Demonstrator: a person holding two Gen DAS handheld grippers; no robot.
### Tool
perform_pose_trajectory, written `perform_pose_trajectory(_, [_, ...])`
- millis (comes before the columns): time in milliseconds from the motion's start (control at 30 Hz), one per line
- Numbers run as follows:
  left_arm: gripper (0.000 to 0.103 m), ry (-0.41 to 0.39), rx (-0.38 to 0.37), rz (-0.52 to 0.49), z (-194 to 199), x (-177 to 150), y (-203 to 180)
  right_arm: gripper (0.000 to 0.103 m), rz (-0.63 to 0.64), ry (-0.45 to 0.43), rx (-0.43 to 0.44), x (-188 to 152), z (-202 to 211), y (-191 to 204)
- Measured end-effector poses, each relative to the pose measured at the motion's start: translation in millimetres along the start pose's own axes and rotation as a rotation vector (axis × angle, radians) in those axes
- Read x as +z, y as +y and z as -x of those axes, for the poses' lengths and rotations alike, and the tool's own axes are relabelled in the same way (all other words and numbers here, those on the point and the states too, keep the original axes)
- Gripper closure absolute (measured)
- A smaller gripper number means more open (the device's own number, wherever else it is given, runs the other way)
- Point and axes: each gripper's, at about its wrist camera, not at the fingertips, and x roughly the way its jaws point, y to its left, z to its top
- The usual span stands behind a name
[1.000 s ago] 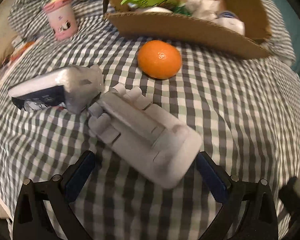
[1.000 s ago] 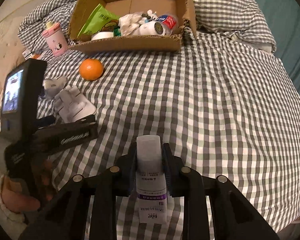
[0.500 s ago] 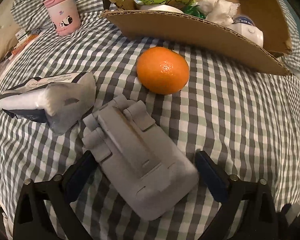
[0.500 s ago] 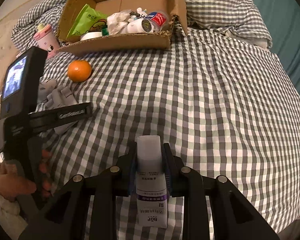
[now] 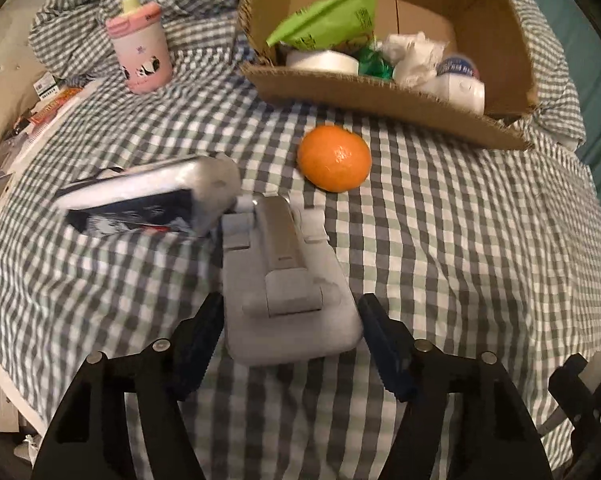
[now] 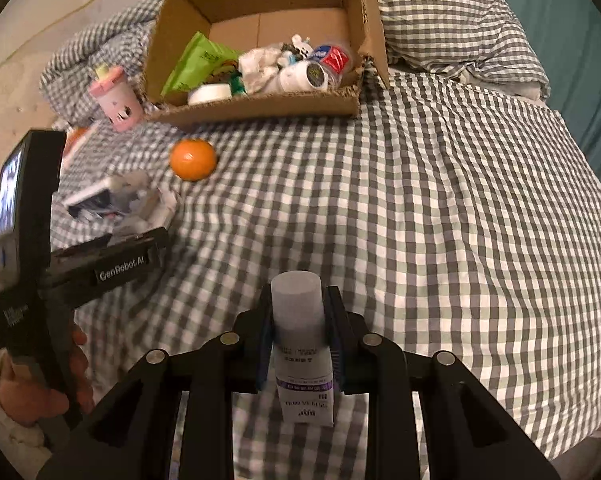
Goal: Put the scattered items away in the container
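A grey folding phone stand [image 5: 288,280] lies lengthwise between the fingers of my left gripper [image 5: 288,332], whose jaws are closing, and both pads touch its sides. My right gripper [image 6: 300,332] is shut on a white tube with a purple label [image 6: 296,308], held upright over the checked bedcover. The cardboard box [image 5: 380,108] sits at the back, holding a green packet, tape, tissue and bottles. An orange [image 5: 334,158] rests just in front of the box. A tissue pack [image 5: 140,200] lies left of the stand, touching its far end.
A pink sippy cup [image 5: 140,56] stands left of the box. Small packets and papers [image 5: 48,100] lie along the bed's left edge. A checked pillow [image 6: 460,24] lies right of the box [image 6: 260,112]. A person's hand [image 6: 32,396] holds the left gripper's handle.
The left jaws have drawn in from wide open onto the stand, which has turned from slanted to straight between them. The left hand has risen. The right gripper still holds the tube.
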Motion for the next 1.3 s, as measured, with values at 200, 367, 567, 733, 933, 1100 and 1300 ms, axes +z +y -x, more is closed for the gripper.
perform_pose_trajectory(200, [0.036,-0.064,-0.034,-0.033,39.9,2.6,-0.3,0.079,-0.008,-0.035,0.017,4.7,20.0,2.8])
perform_pose_trajectory(367, [0.039,-0.105,-0.061,-0.080,67.6,11.6,-8.7,0.080,-0.020,-0.078,0.039,20.4,40.4,-0.7])
perform_pose_trajectory(567, [0.085,-0.156,-0.084,-0.146,89.1,31.9,-21.8,0.080,-0.032,-0.120,0.078,50.5,53.9,-5.7])
perform_pose_trajectory(733, [0.069,-0.128,-0.111,-0.153,77.2,40.1,-20.6,0.080,-0.050,-0.113,0.091,59.3,43.4,-9.1])
perform_pose_trajectory(933, [0.000,-0.053,-0.085,-0.094,30.3,19.6,-9.6,0.079,-0.088,-0.067,0.109,53.6,21.1,-18.6])
perform_pose_trajectory(1100, [0.000,-0.006,-0.049,-0.090,-3.6,12.3,-16.1,0.080,-0.078,-0.046,0.109,51.2,13.4,-18.8])
perform_pose_trajectory(1300, [0.020,0.053,-0.052,-0.085,-39.3,13.7,-23.5,0.080,-0.077,-0.037,0.108,49.6,9.1,-19.7])
